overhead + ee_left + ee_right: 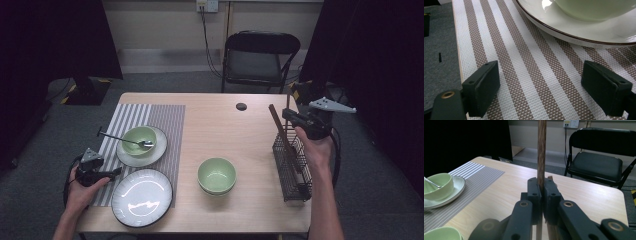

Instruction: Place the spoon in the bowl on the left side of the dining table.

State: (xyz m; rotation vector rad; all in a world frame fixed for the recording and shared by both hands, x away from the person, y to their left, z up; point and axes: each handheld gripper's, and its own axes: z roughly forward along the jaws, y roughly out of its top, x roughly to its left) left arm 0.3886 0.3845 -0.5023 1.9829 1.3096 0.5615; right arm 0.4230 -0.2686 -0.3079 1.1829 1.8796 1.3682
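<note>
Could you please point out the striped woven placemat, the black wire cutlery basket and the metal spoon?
Striped woven placemat (534, 75): left gripper view, bare stripes between the jaws.
Black wire cutlery basket (294, 175): high view, its mesh side wall.
Metal spoon (120, 138): high view, mid-handle.

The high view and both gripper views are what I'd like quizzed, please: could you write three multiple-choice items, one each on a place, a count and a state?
1. Where does the spoon rest?
A. In the green bowl on the saucer
B. On the dark-rimmed plate
C. In the wire basket

2. How many green bowls are on the table?
A. One
B. Two
C. Four

3. What state is the right gripper in?
A. Open over the mat
B. Shut on a wooden stick
C. Open, empty, above the chair

Answers: 1 A, its tip lies in the bowl on the striped placemat. 2 B, that bowl plus the second bowl mid-table. 3 B, the jaws clamp the wooden stick.
</note>
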